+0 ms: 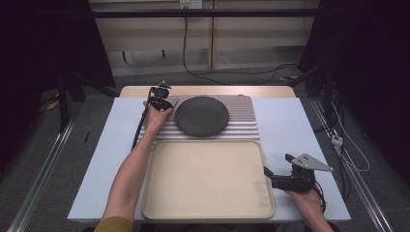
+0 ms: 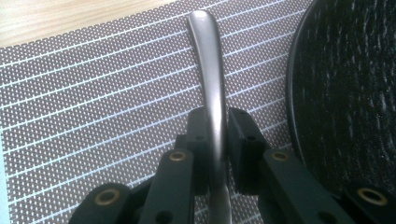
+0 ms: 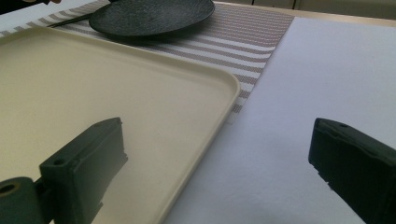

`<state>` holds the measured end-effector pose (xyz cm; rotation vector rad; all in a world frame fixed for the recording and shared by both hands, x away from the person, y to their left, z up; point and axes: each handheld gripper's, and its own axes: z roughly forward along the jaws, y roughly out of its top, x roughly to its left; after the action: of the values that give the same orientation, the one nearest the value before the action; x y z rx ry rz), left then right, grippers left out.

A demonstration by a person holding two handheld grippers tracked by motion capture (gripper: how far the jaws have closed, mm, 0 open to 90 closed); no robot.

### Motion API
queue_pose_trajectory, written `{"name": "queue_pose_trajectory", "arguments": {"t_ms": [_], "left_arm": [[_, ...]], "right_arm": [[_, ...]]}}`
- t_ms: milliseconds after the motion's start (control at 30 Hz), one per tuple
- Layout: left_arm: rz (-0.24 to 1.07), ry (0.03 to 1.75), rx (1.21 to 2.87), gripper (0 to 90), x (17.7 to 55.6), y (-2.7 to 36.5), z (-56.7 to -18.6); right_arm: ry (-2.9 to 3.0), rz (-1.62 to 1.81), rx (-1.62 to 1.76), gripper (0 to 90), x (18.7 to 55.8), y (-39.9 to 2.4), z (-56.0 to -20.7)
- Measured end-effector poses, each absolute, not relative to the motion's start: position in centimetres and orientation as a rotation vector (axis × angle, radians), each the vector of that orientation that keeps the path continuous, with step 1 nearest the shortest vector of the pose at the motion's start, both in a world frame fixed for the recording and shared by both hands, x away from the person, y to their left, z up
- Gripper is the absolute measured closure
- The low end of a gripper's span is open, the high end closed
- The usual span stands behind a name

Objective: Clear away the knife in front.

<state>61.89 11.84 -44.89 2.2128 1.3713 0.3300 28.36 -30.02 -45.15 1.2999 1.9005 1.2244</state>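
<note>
Metal utensil handle (image 2: 211, 79) lengthwise between left gripper (image 2: 215, 140) fingers, clamped | right gripper (image 3: 219, 163) fingers apart

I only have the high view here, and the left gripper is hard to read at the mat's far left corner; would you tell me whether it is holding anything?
Observer: Yes. In the left gripper view, the left gripper is shut on a metal utensil handle lying over the striped mat.
Operator: Thank you. Is the handle touching the plate?
Observer: No. A strip of mat shows between the handle and the plate rim.
Operator: And the right gripper, is it open?
Observer: Yes. In the right gripper view, the right gripper is wide open, with one of its fingers over the tray edge and the other over the white table, holding nothing.
</note>
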Motion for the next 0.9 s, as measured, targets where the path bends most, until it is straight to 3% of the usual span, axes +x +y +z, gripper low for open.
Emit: {"name": "queue_pose_trajectory", "arguments": {"t_ms": [900], "left_arm": [[0.326, 1.322, 2.214, 80.0, 60.5, 12.7, -42.2]], "right_arm": [[1.904, 1.218, 1.295, 3.8, 28.3, -29.9, -45.1]]}}
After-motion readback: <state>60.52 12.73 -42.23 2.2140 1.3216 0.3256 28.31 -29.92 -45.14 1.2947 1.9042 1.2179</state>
